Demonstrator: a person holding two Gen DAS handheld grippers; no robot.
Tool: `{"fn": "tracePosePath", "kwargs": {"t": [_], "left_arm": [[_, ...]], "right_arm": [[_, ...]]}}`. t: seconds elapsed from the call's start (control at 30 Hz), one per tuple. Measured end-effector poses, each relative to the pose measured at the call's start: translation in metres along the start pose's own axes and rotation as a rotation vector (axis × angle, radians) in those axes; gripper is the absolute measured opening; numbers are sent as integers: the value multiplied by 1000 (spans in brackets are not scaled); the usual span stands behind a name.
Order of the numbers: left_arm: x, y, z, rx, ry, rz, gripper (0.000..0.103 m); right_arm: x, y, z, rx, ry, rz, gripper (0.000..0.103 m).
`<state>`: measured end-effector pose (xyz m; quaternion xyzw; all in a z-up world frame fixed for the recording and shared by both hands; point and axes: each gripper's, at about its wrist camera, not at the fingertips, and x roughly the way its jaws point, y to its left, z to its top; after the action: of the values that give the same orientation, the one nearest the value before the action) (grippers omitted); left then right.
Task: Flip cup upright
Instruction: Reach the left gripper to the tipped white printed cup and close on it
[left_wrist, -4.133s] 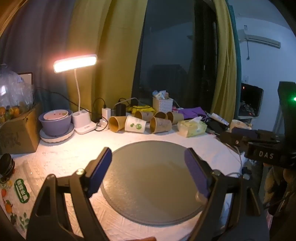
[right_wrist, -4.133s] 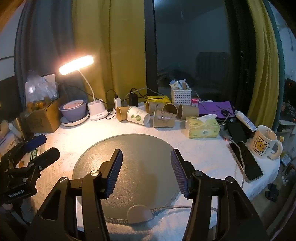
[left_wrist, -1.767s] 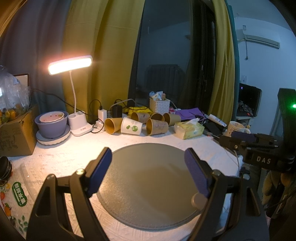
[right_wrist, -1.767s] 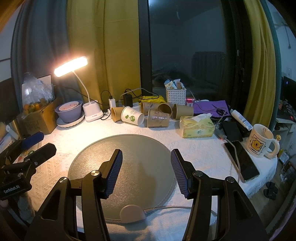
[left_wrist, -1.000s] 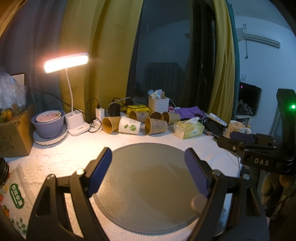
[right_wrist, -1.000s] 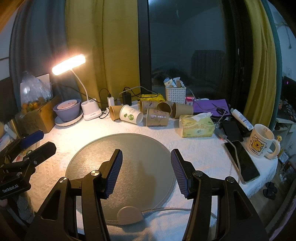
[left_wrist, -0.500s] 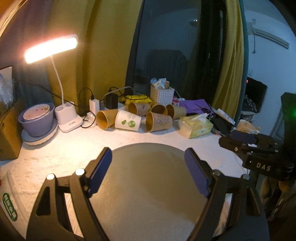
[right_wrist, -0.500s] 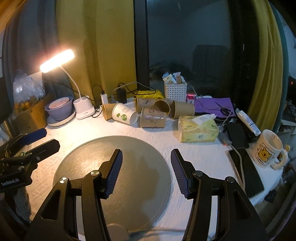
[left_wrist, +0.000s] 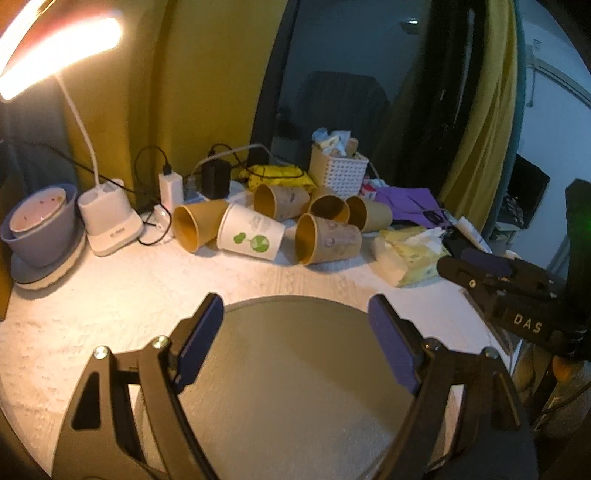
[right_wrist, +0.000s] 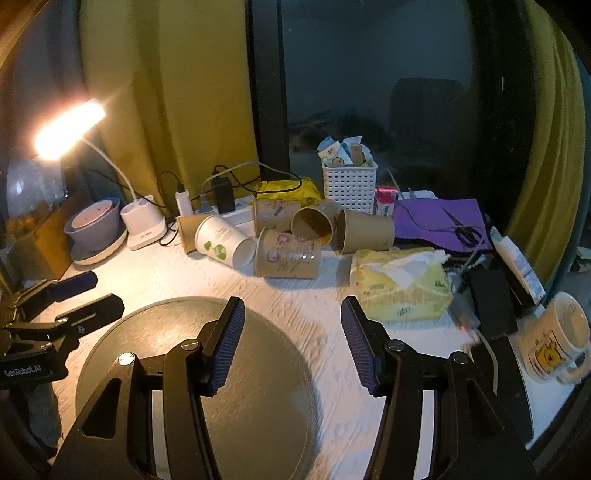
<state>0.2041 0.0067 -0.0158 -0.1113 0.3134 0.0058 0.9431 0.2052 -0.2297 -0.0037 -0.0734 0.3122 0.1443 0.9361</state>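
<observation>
Several paper cups lie on their sides in a cluster at the back of the table. A white cup with green print (left_wrist: 252, 238) (right_wrist: 223, 240) lies left of a brown printed cup (left_wrist: 328, 239) (right_wrist: 287, 254). More brown cups (left_wrist: 195, 227) (right_wrist: 365, 226) lie around them. My left gripper (left_wrist: 295, 345) is open and empty over the round grey mat (left_wrist: 295, 387), short of the cups. My right gripper (right_wrist: 291, 341) is open and empty over the mat's right edge (right_wrist: 280, 391), facing the brown printed cup.
A lit desk lamp (left_wrist: 110, 221) and a purple bowl on a plate (left_wrist: 38, 229) stand at the left. A white basket (right_wrist: 349, 186), tissue pack (right_wrist: 400, 286), phone (right_wrist: 493, 304) and bear mug (right_wrist: 557, 338) crowd the right. Chargers and cables (right_wrist: 221, 195) lie behind the cups.
Both grippers have moved forward toward the cups, which now look larger and nearer. Both stay open and empty.
</observation>
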Motion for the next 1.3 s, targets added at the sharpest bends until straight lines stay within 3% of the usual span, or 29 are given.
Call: {"fn": "tracePosePath", "kwargs": {"t": [0.2, 0.97, 1.3], "left_arm": [[38, 12, 12, -69, 53, 13, 82], [165, 68, 46, -564, 208, 31, 82], [197, 75, 49, -662, 224, 43, 82]], "right_arm": [[35, -11, 17, -9, 20, 16, 57], [125, -22, 84, -73, 55, 49, 57], [142, -30, 86, -60, 72, 66, 57]]}}
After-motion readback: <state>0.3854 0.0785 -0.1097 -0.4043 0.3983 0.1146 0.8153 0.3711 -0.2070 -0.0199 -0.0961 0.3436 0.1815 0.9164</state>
